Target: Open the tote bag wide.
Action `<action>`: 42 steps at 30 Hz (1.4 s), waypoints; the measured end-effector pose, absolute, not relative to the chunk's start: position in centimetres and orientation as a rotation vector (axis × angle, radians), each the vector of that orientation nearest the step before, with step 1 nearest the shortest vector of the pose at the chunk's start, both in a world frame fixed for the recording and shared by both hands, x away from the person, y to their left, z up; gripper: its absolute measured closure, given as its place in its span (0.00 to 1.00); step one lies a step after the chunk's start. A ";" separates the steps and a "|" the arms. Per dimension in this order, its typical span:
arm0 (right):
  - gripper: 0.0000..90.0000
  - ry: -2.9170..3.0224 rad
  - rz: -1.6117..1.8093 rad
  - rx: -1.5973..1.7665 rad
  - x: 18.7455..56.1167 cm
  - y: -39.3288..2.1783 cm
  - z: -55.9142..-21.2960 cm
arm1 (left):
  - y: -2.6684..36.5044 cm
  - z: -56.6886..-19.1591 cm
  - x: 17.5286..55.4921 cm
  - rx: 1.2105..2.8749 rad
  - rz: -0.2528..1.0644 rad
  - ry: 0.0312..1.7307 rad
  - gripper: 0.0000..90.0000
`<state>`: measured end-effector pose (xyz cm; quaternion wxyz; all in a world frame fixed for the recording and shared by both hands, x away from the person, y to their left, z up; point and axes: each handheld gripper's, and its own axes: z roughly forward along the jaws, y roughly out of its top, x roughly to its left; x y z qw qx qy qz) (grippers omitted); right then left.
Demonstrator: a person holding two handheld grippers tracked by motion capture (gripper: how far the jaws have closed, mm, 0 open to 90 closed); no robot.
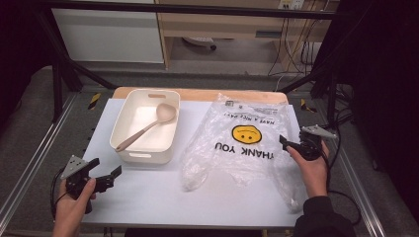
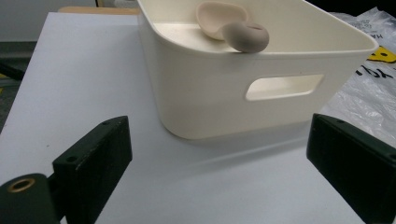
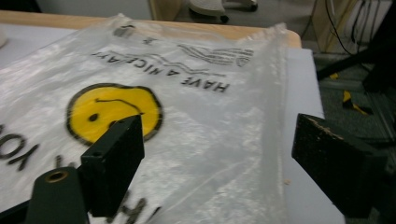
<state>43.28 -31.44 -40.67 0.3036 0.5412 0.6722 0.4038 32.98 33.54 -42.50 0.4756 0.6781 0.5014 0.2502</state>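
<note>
White tabletop [image 1: 148, 197] — a clear plastic bag [image 1: 242, 143] lies flat at three o'clock, the right hand-held gripper [image 1: 291, 144] spread over its edge, pinching nothing. At seven o'clock the left hand-held gripper [image 1: 105, 173] gapes toward a bin [image 1: 129, 148] holding a spoon [image 1: 148, 126].

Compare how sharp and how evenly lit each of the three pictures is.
High view: table bright, surroundings dark, plastic bag glinting. Left gripper view: bin crisp, soft shadow beneath, near tongs blurred. Right gripper view: bag print readable, near edge and tongs soft.
</note>
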 end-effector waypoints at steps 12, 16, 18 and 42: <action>0.10 2.100 1.059 1.245 39.9 -21.8 -40.5 | 33.5 -42.4 33.0 1.664 0.593 1.211 0.07; 0.10 2.168 1.082 1.177 39.1 -19.3 -40.7 | 33.6 -42.4 33.1 1.662 0.600 1.218 0.07; 0.09 2.213 1.096 1.149 38.7 -17.8 -40.9 | 33.7 -42.3 33.1 1.660 0.605 1.224 0.07; 0.06 2.538 1.163 0.881 35.9 -3.3 -43.3 | 33.2 -42.4 33.1 1.695 0.596 1.201 0.08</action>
